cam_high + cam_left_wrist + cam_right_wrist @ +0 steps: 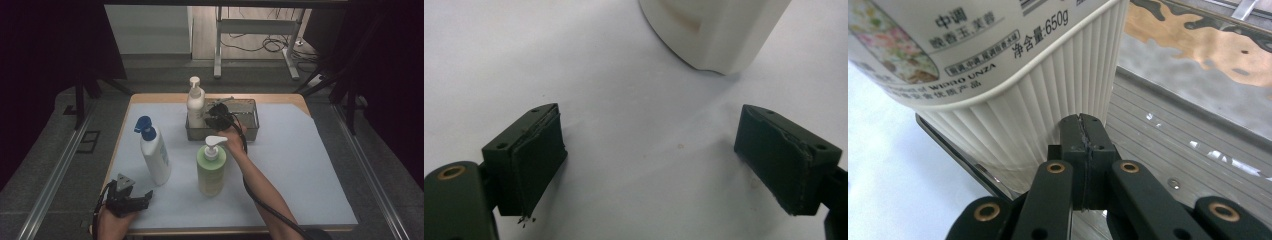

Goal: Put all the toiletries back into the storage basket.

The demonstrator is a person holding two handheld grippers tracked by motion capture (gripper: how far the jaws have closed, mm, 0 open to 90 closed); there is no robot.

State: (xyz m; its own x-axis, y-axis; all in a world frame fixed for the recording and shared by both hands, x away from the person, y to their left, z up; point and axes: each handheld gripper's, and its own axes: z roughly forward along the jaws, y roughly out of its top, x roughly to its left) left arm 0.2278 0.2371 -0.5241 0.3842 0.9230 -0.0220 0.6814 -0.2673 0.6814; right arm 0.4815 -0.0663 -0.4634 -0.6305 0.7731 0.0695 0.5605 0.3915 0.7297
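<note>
Now, from the high view, the metal tray sits at the far middle of the pale mat, and the cream pump bottle stands upright in its left end, presumably parked there to keep the bottles together in one place. The right gripper reaches out over the tray just to the right of that bottle, the forearm stretched across the table, which reads as a nudge or a steadying touch rather than a grasp. Nearer the person stand the green pump bottle and, to its left, the white spray bottle, both upright on the mat and well apart from the tray. The left gripper waits low at the near left corner, just short of the spray bottle. Over to the left gripper view: its jaws stand wide apart with nothing between them, only bare mat, and the spray bottle's white base lies ahead, apart from both pads. Then the right gripper view: the jaws are pressed fully together, holding nothing, and their joined tip sits right against the ribbed lower wall of the cream pump bottle; whether it actually touches is hard to tell. The tray's slatted floor runs off to the right.
</note>
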